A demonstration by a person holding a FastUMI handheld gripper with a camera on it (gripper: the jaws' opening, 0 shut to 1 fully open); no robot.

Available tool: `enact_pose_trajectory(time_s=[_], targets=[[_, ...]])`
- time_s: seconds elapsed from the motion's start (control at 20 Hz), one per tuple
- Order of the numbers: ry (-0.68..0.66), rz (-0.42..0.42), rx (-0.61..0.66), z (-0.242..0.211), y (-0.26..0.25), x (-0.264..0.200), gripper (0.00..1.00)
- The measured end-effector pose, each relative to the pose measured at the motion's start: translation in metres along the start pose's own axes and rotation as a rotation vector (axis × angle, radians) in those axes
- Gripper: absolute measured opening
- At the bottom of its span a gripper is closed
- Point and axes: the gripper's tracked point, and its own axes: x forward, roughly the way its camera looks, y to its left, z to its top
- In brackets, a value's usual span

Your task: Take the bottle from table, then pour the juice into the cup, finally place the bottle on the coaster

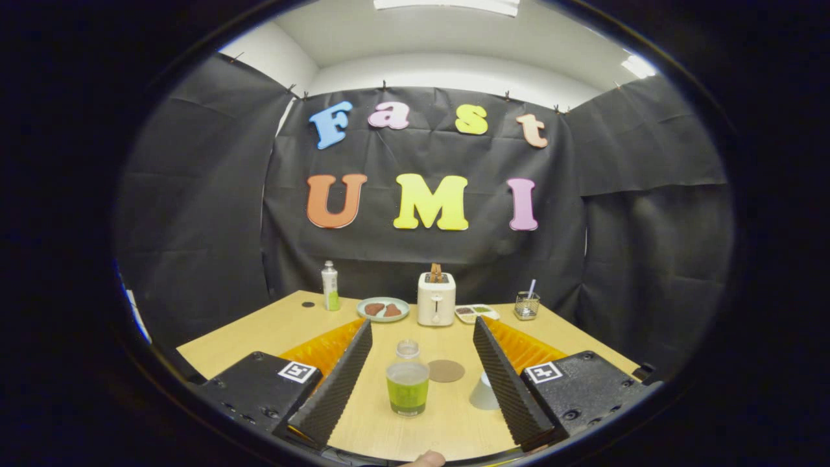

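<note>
- Nearest, the gripper [421, 363] has its fingers spread wide, holding nothing.
- Between the fingers, upright on the wooden table [259, 331], stands the bottle [408, 383], clear with green juice, touching neither finger.
- Just beyond it lies the round brown coaster [446, 371].
- Beside the right finger sits the pale cup [483, 392], partly hidden.
- Farther back: a plate [383, 309], a toaster [436, 298], a divided tray [476, 313], a small glass holder [526, 305].
- At the far left, a second bottle [330, 286].

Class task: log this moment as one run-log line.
hand-held gripper: open, holding nothing | bottle: upright on table, between fingers, untouched | coaster: bare | cup: by right finger | phase: pre-grasp
</note>
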Motion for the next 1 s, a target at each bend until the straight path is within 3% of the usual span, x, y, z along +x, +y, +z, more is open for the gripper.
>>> enact_pose_trajectory(time_s=[0.45,1.0], targets=[[0.050,-0.088,0.025,-0.079,0.000,0.054,1.00],[0.067,-0.030,0.020,-0.129,0.027,0.101,1.00]])
